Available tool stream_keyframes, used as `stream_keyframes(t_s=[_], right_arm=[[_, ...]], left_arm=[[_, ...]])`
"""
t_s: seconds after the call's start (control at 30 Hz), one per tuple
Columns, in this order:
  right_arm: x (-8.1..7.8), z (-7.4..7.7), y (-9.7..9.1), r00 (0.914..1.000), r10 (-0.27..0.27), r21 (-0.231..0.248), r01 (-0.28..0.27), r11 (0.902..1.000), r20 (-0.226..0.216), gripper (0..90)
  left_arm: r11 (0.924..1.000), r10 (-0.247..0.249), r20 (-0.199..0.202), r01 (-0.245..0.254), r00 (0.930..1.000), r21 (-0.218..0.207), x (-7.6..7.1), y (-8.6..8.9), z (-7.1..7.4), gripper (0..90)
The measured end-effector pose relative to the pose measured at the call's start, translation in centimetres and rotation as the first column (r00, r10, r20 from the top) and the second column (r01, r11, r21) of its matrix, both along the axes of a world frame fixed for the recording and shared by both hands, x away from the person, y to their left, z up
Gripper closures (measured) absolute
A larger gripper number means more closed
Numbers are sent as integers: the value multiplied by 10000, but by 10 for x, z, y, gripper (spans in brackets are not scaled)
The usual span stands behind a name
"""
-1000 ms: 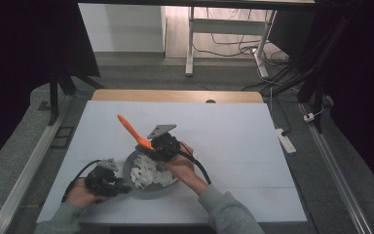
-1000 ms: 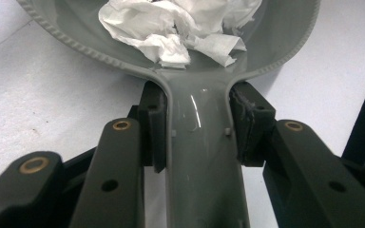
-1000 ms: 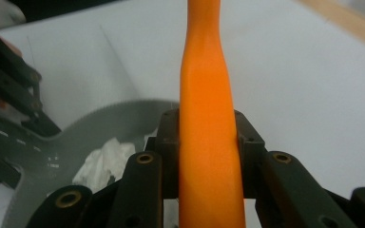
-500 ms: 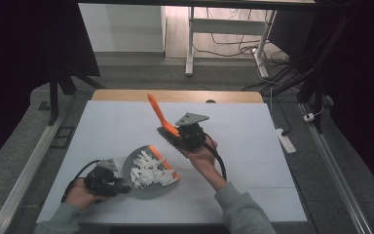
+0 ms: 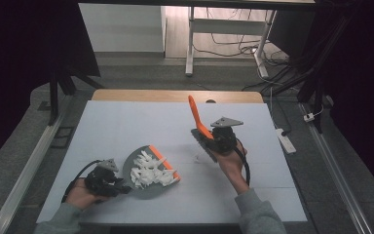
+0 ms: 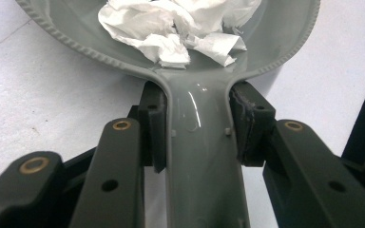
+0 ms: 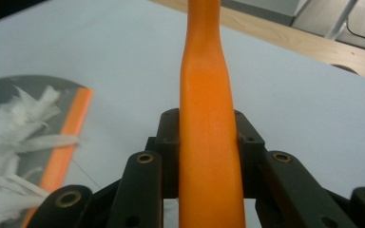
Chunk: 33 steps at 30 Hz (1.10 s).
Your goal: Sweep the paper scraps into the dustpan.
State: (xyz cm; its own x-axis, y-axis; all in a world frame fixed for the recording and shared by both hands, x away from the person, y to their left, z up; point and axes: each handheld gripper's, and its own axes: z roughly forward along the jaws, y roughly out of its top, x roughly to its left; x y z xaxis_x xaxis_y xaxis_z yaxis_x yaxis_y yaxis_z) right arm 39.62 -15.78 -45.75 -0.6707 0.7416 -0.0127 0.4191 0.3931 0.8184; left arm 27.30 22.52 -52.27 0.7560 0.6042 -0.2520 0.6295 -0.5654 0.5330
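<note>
Dustpan point(image 5: 148, 170) rests flat on the table point(image 5: 126, 126), with its grey handle point(image 6: 202, 156) clamped between the jaws of the left tool point(image 5: 108, 181). In the left gripper view the pads press on both sides of the handle just behind the point where it widens into the pan. This grip close to the pan probably gives the best control of tilt, so the load does not slide out.

Paper scraps point(image 5: 148, 170) lie heaped in the pan, directly ahead of the left tool. The orange lip point(image 5: 164, 163) at the pan's far edge lies on the table; a lip kept down leaves no gap for scraps to slip under.

Brush point(image 5: 197, 122) is held by the right tool point(image 5: 219, 139), jaws closed on its orange handle point(image 7: 209, 142). The handle runs straight out ahead between the jaws and points up and away from the person. The dark brush head sits at the tool's near side, raised off the table. The brush is well apart from the dustpan, to its right, which suggests that sweeping is finished and the brush is being kept clear of the pan.

Left hand point(image 5: 80, 195) holds the pan level; judged from the full pan, the next step is likely to lift and empty it.
</note>
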Motion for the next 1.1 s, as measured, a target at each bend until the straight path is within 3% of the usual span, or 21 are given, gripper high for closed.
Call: stream_keyframes(t_s=[0.47,0.7,0.8,1.1], right_arm=[[11,-25,9,9966,-309,-693,256,9973,-768,703],[10,-29,24,9959,-93,-895,13,9960,-899,703],[11,-31,27,9956,-252,-1070,155,9941,-902,703],[9,-34,36,9946,2,-1068,-113,9942,-1034,703]], left_arm=[[10000,-23,80,23,10000,56,-1,-5,1,613],[10000,-52,81,52,10000,68,-1,-8,2,613],[10000,-61,84,60,9999,44,-1,-9,2,614],[9999,-93,101,93,9999,51,-1,-14,2,613]])
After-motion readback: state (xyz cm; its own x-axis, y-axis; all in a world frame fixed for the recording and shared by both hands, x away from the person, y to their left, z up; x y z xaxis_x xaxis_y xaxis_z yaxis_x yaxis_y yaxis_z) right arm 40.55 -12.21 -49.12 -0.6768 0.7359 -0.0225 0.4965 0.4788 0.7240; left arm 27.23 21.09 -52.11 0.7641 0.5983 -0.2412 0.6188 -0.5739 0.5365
